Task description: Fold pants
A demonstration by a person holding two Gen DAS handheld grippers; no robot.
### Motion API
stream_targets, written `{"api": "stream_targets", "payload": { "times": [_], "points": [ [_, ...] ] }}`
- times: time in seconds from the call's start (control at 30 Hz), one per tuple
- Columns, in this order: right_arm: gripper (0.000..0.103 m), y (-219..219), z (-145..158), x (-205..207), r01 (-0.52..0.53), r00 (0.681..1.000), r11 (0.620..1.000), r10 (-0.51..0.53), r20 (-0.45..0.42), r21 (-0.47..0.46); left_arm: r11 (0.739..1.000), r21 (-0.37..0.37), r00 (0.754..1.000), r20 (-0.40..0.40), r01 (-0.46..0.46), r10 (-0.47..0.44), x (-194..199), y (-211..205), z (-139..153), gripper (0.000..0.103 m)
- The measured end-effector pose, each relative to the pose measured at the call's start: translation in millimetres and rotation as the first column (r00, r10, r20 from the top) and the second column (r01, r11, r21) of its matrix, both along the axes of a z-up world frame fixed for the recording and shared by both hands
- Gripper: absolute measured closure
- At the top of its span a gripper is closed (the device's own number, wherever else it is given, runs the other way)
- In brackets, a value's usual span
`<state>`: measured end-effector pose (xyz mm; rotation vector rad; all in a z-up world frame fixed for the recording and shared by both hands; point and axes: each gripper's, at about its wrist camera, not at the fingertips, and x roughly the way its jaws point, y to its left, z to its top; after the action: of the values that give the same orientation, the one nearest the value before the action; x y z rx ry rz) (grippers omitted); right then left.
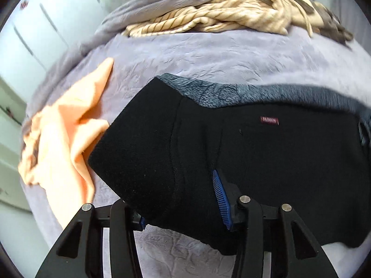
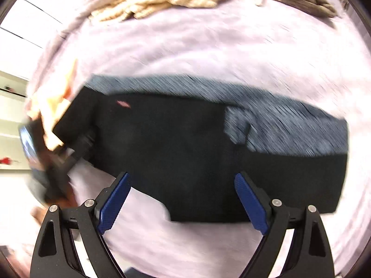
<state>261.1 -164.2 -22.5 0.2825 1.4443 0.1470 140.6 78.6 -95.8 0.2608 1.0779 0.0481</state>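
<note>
Black fleece-lined pants (image 1: 255, 153) lie folded on the lilac bed cover (image 1: 220, 53), their long axis running left to right across the middle of both views, grey lining showing along the far edge. Your left claw (image 1: 183, 199) is the one engaged — it straddles the near left end of the bundle, and the cloth hides whether it pinches or only straddles. Your right claw (image 2: 182, 199) hangs spread wide, empty, just before the near edge at lower centre. An orange garment (image 1: 67, 139) sits at left, striped beige clothing (image 1: 231, 16) along the top — well apart from the pants.
</note>
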Motion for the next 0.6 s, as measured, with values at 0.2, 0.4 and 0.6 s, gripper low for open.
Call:
{"api": "stream_targets", "payload": {
  "times": [0.2, 0.4, 0.6],
  "points": [
    [0.010, 60, 18, 63, -0.175, 0.984, 0.979, 0.178, -0.022, 0.102, 0.993, 0.099, 0.996, 0.045, 0.067, -0.072, -8, -9, -2, 0.055],
    [0.010, 155, 1, 115, -0.327, 0.930, 0.927, 0.350, -0.112, 0.185, 0.974, 0.192, 0.988, 0.080, 0.117, -0.134, -10, -28, -3, 0.055],
    [0.010, 219, -50, 127, -0.384, 0.866, 0.900, 0.428, -0.260, 0.206, 0.972, 0.201, 0.985, 0.090, 0.124, -0.145, -13, -26, -1, 0.055]
  ]
}}
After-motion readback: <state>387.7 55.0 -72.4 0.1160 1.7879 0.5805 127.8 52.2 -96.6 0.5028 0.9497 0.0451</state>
